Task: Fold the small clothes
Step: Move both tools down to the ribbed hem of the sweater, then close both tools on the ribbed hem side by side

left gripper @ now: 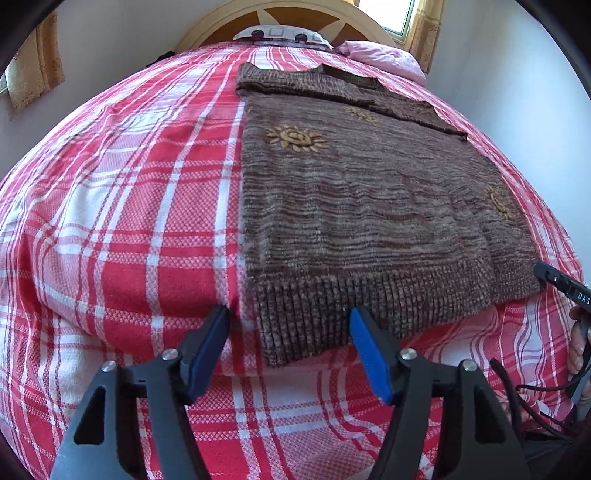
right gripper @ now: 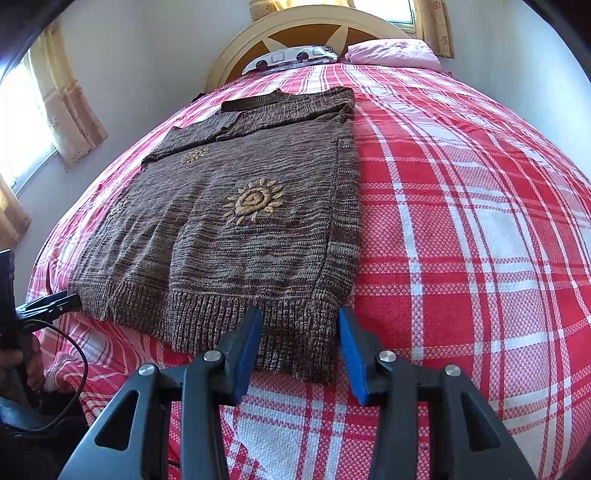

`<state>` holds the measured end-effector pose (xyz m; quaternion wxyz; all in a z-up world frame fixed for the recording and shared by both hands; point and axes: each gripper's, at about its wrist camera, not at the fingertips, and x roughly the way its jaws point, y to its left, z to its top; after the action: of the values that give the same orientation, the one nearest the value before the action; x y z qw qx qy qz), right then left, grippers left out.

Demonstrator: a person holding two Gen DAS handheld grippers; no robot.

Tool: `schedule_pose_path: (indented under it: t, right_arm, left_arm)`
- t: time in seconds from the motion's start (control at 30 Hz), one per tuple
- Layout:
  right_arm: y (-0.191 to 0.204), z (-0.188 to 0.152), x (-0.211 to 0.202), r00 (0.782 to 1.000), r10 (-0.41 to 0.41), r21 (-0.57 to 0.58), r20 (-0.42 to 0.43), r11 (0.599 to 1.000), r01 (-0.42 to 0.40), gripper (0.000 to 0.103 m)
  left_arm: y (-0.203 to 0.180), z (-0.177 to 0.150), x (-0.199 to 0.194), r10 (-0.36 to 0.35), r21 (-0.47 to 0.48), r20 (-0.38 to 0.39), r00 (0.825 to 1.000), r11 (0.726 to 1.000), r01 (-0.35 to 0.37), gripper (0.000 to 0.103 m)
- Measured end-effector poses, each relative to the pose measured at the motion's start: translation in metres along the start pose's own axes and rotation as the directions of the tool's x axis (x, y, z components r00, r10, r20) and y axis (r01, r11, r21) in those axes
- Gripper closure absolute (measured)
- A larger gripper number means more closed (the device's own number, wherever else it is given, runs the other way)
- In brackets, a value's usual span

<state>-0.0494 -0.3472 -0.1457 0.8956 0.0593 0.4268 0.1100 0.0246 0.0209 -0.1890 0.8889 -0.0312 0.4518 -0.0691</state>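
Sweater: a brown marled knit sweater [left gripper: 362, 206] lies flat on the bed, its sides folded in so it forms a long rectangle; the ribbed hem faces the near edge of the bed and the neck points toward the headboard.
Sweater pattern: tan embroidered sun motifs [right gripper: 255, 201] show on the upper layer.
Bed: a red and white plaid bedspread [left gripper: 122, 206] covers it; the sweater sits roughly in the middle of the bed's width, close to the near edge.
Left hand-held gripper: the left hand-held gripper [left gripper: 290, 321] hovers at the sweater's near left hem corner, its blue-padded jaws apart and straddling the corner; the pads do not press the knit, so it is released. No earlier view is at hand to tell more.
Right hand-held gripper: the right hand-held gripper [right gripper: 301, 321] stands at the near right hem corner, jaws narrower but still parted, the ribbed hem between them; the pads look clear of the cloth, though the fisheye view makes that hard to be sure of.
Far end: a patterned pillow [right gripper: 291, 57] and a pink pillow [right gripper: 395, 51] lie against the wooden headboard [right gripper: 295, 27].
Room: yellow curtains [right gripper: 70, 107] hang at the windows.
Person: a hand [left gripper: 578, 349] shows at the right edge of the left wrist view, on the other gripper's handle.
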Motion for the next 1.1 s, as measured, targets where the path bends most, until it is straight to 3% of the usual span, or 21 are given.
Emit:
schedule_pose_path:
  t: [0.1,0.17,0.23,0.6,0.67,0.77,0.97,1.1]
  right_arm:
    - [-0.006,0.001,0.000,1.000,0.023,0.037,0.003,0.999,-0.023,0.069]
    - [-0.012,0.001,-0.002,0.999,0.044,0.080,0.016,0.996,-0.045,0.085]
    - [-0.018,0.001,-0.001,0.998,0.062,0.119,0.015,0.991,-0.063,0.085]
    - [-0.018,-0.001,0.001,0.997,0.073,0.120,0.021,0.990,-0.075,0.085]
    - [-0.014,-0.002,0.001,0.997,0.071,0.100,0.020,0.992,-0.073,0.085]
    - [-0.011,-0.001,-0.003,0.995,0.089,0.088,0.033,0.992,-0.092,0.094]
    - [-0.017,0.005,-0.023,0.987,0.117,0.100,0.110,0.987,-0.128,0.095]
    - [-0.019,0.009,-0.033,0.973,0.168,0.120,0.160,0.975,-0.188,0.095]
  left_arm:
    - [-0.001,0.000,-0.001,0.002,0.007,0.000,1.000,1.000,-0.002,0.044]
    - [-0.002,0.000,-0.002,0.001,0.013,-0.003,1.000,1.000,-0.001,0.051]
    - [-0.004,0.000,-0.003,-0.006,0.013,-0.006,1.000,1.000,0.007,0.059]
    - [-0.007,-0.003,-0.002,-0.018,0.019,0.002,1.000,1.000,0.017,0.060]
    - [-0.007,-0.004,-0.004,-0.023,0.031,0.011,1.000,0.999,0.023,0.072]
    - [-0.002,0.000,-0.010,-0.061,0.014,0.025,0.998,0.998,0.060,0.093]
    - [0.007,0.010,-0.033,-0.143,0.001,0.113,0.983,0.990,0.144,0.095]
    - [0.017,0.018,-0.046,-0.216,-0.038,0.150,0.965,0.974,0.224,0.095]
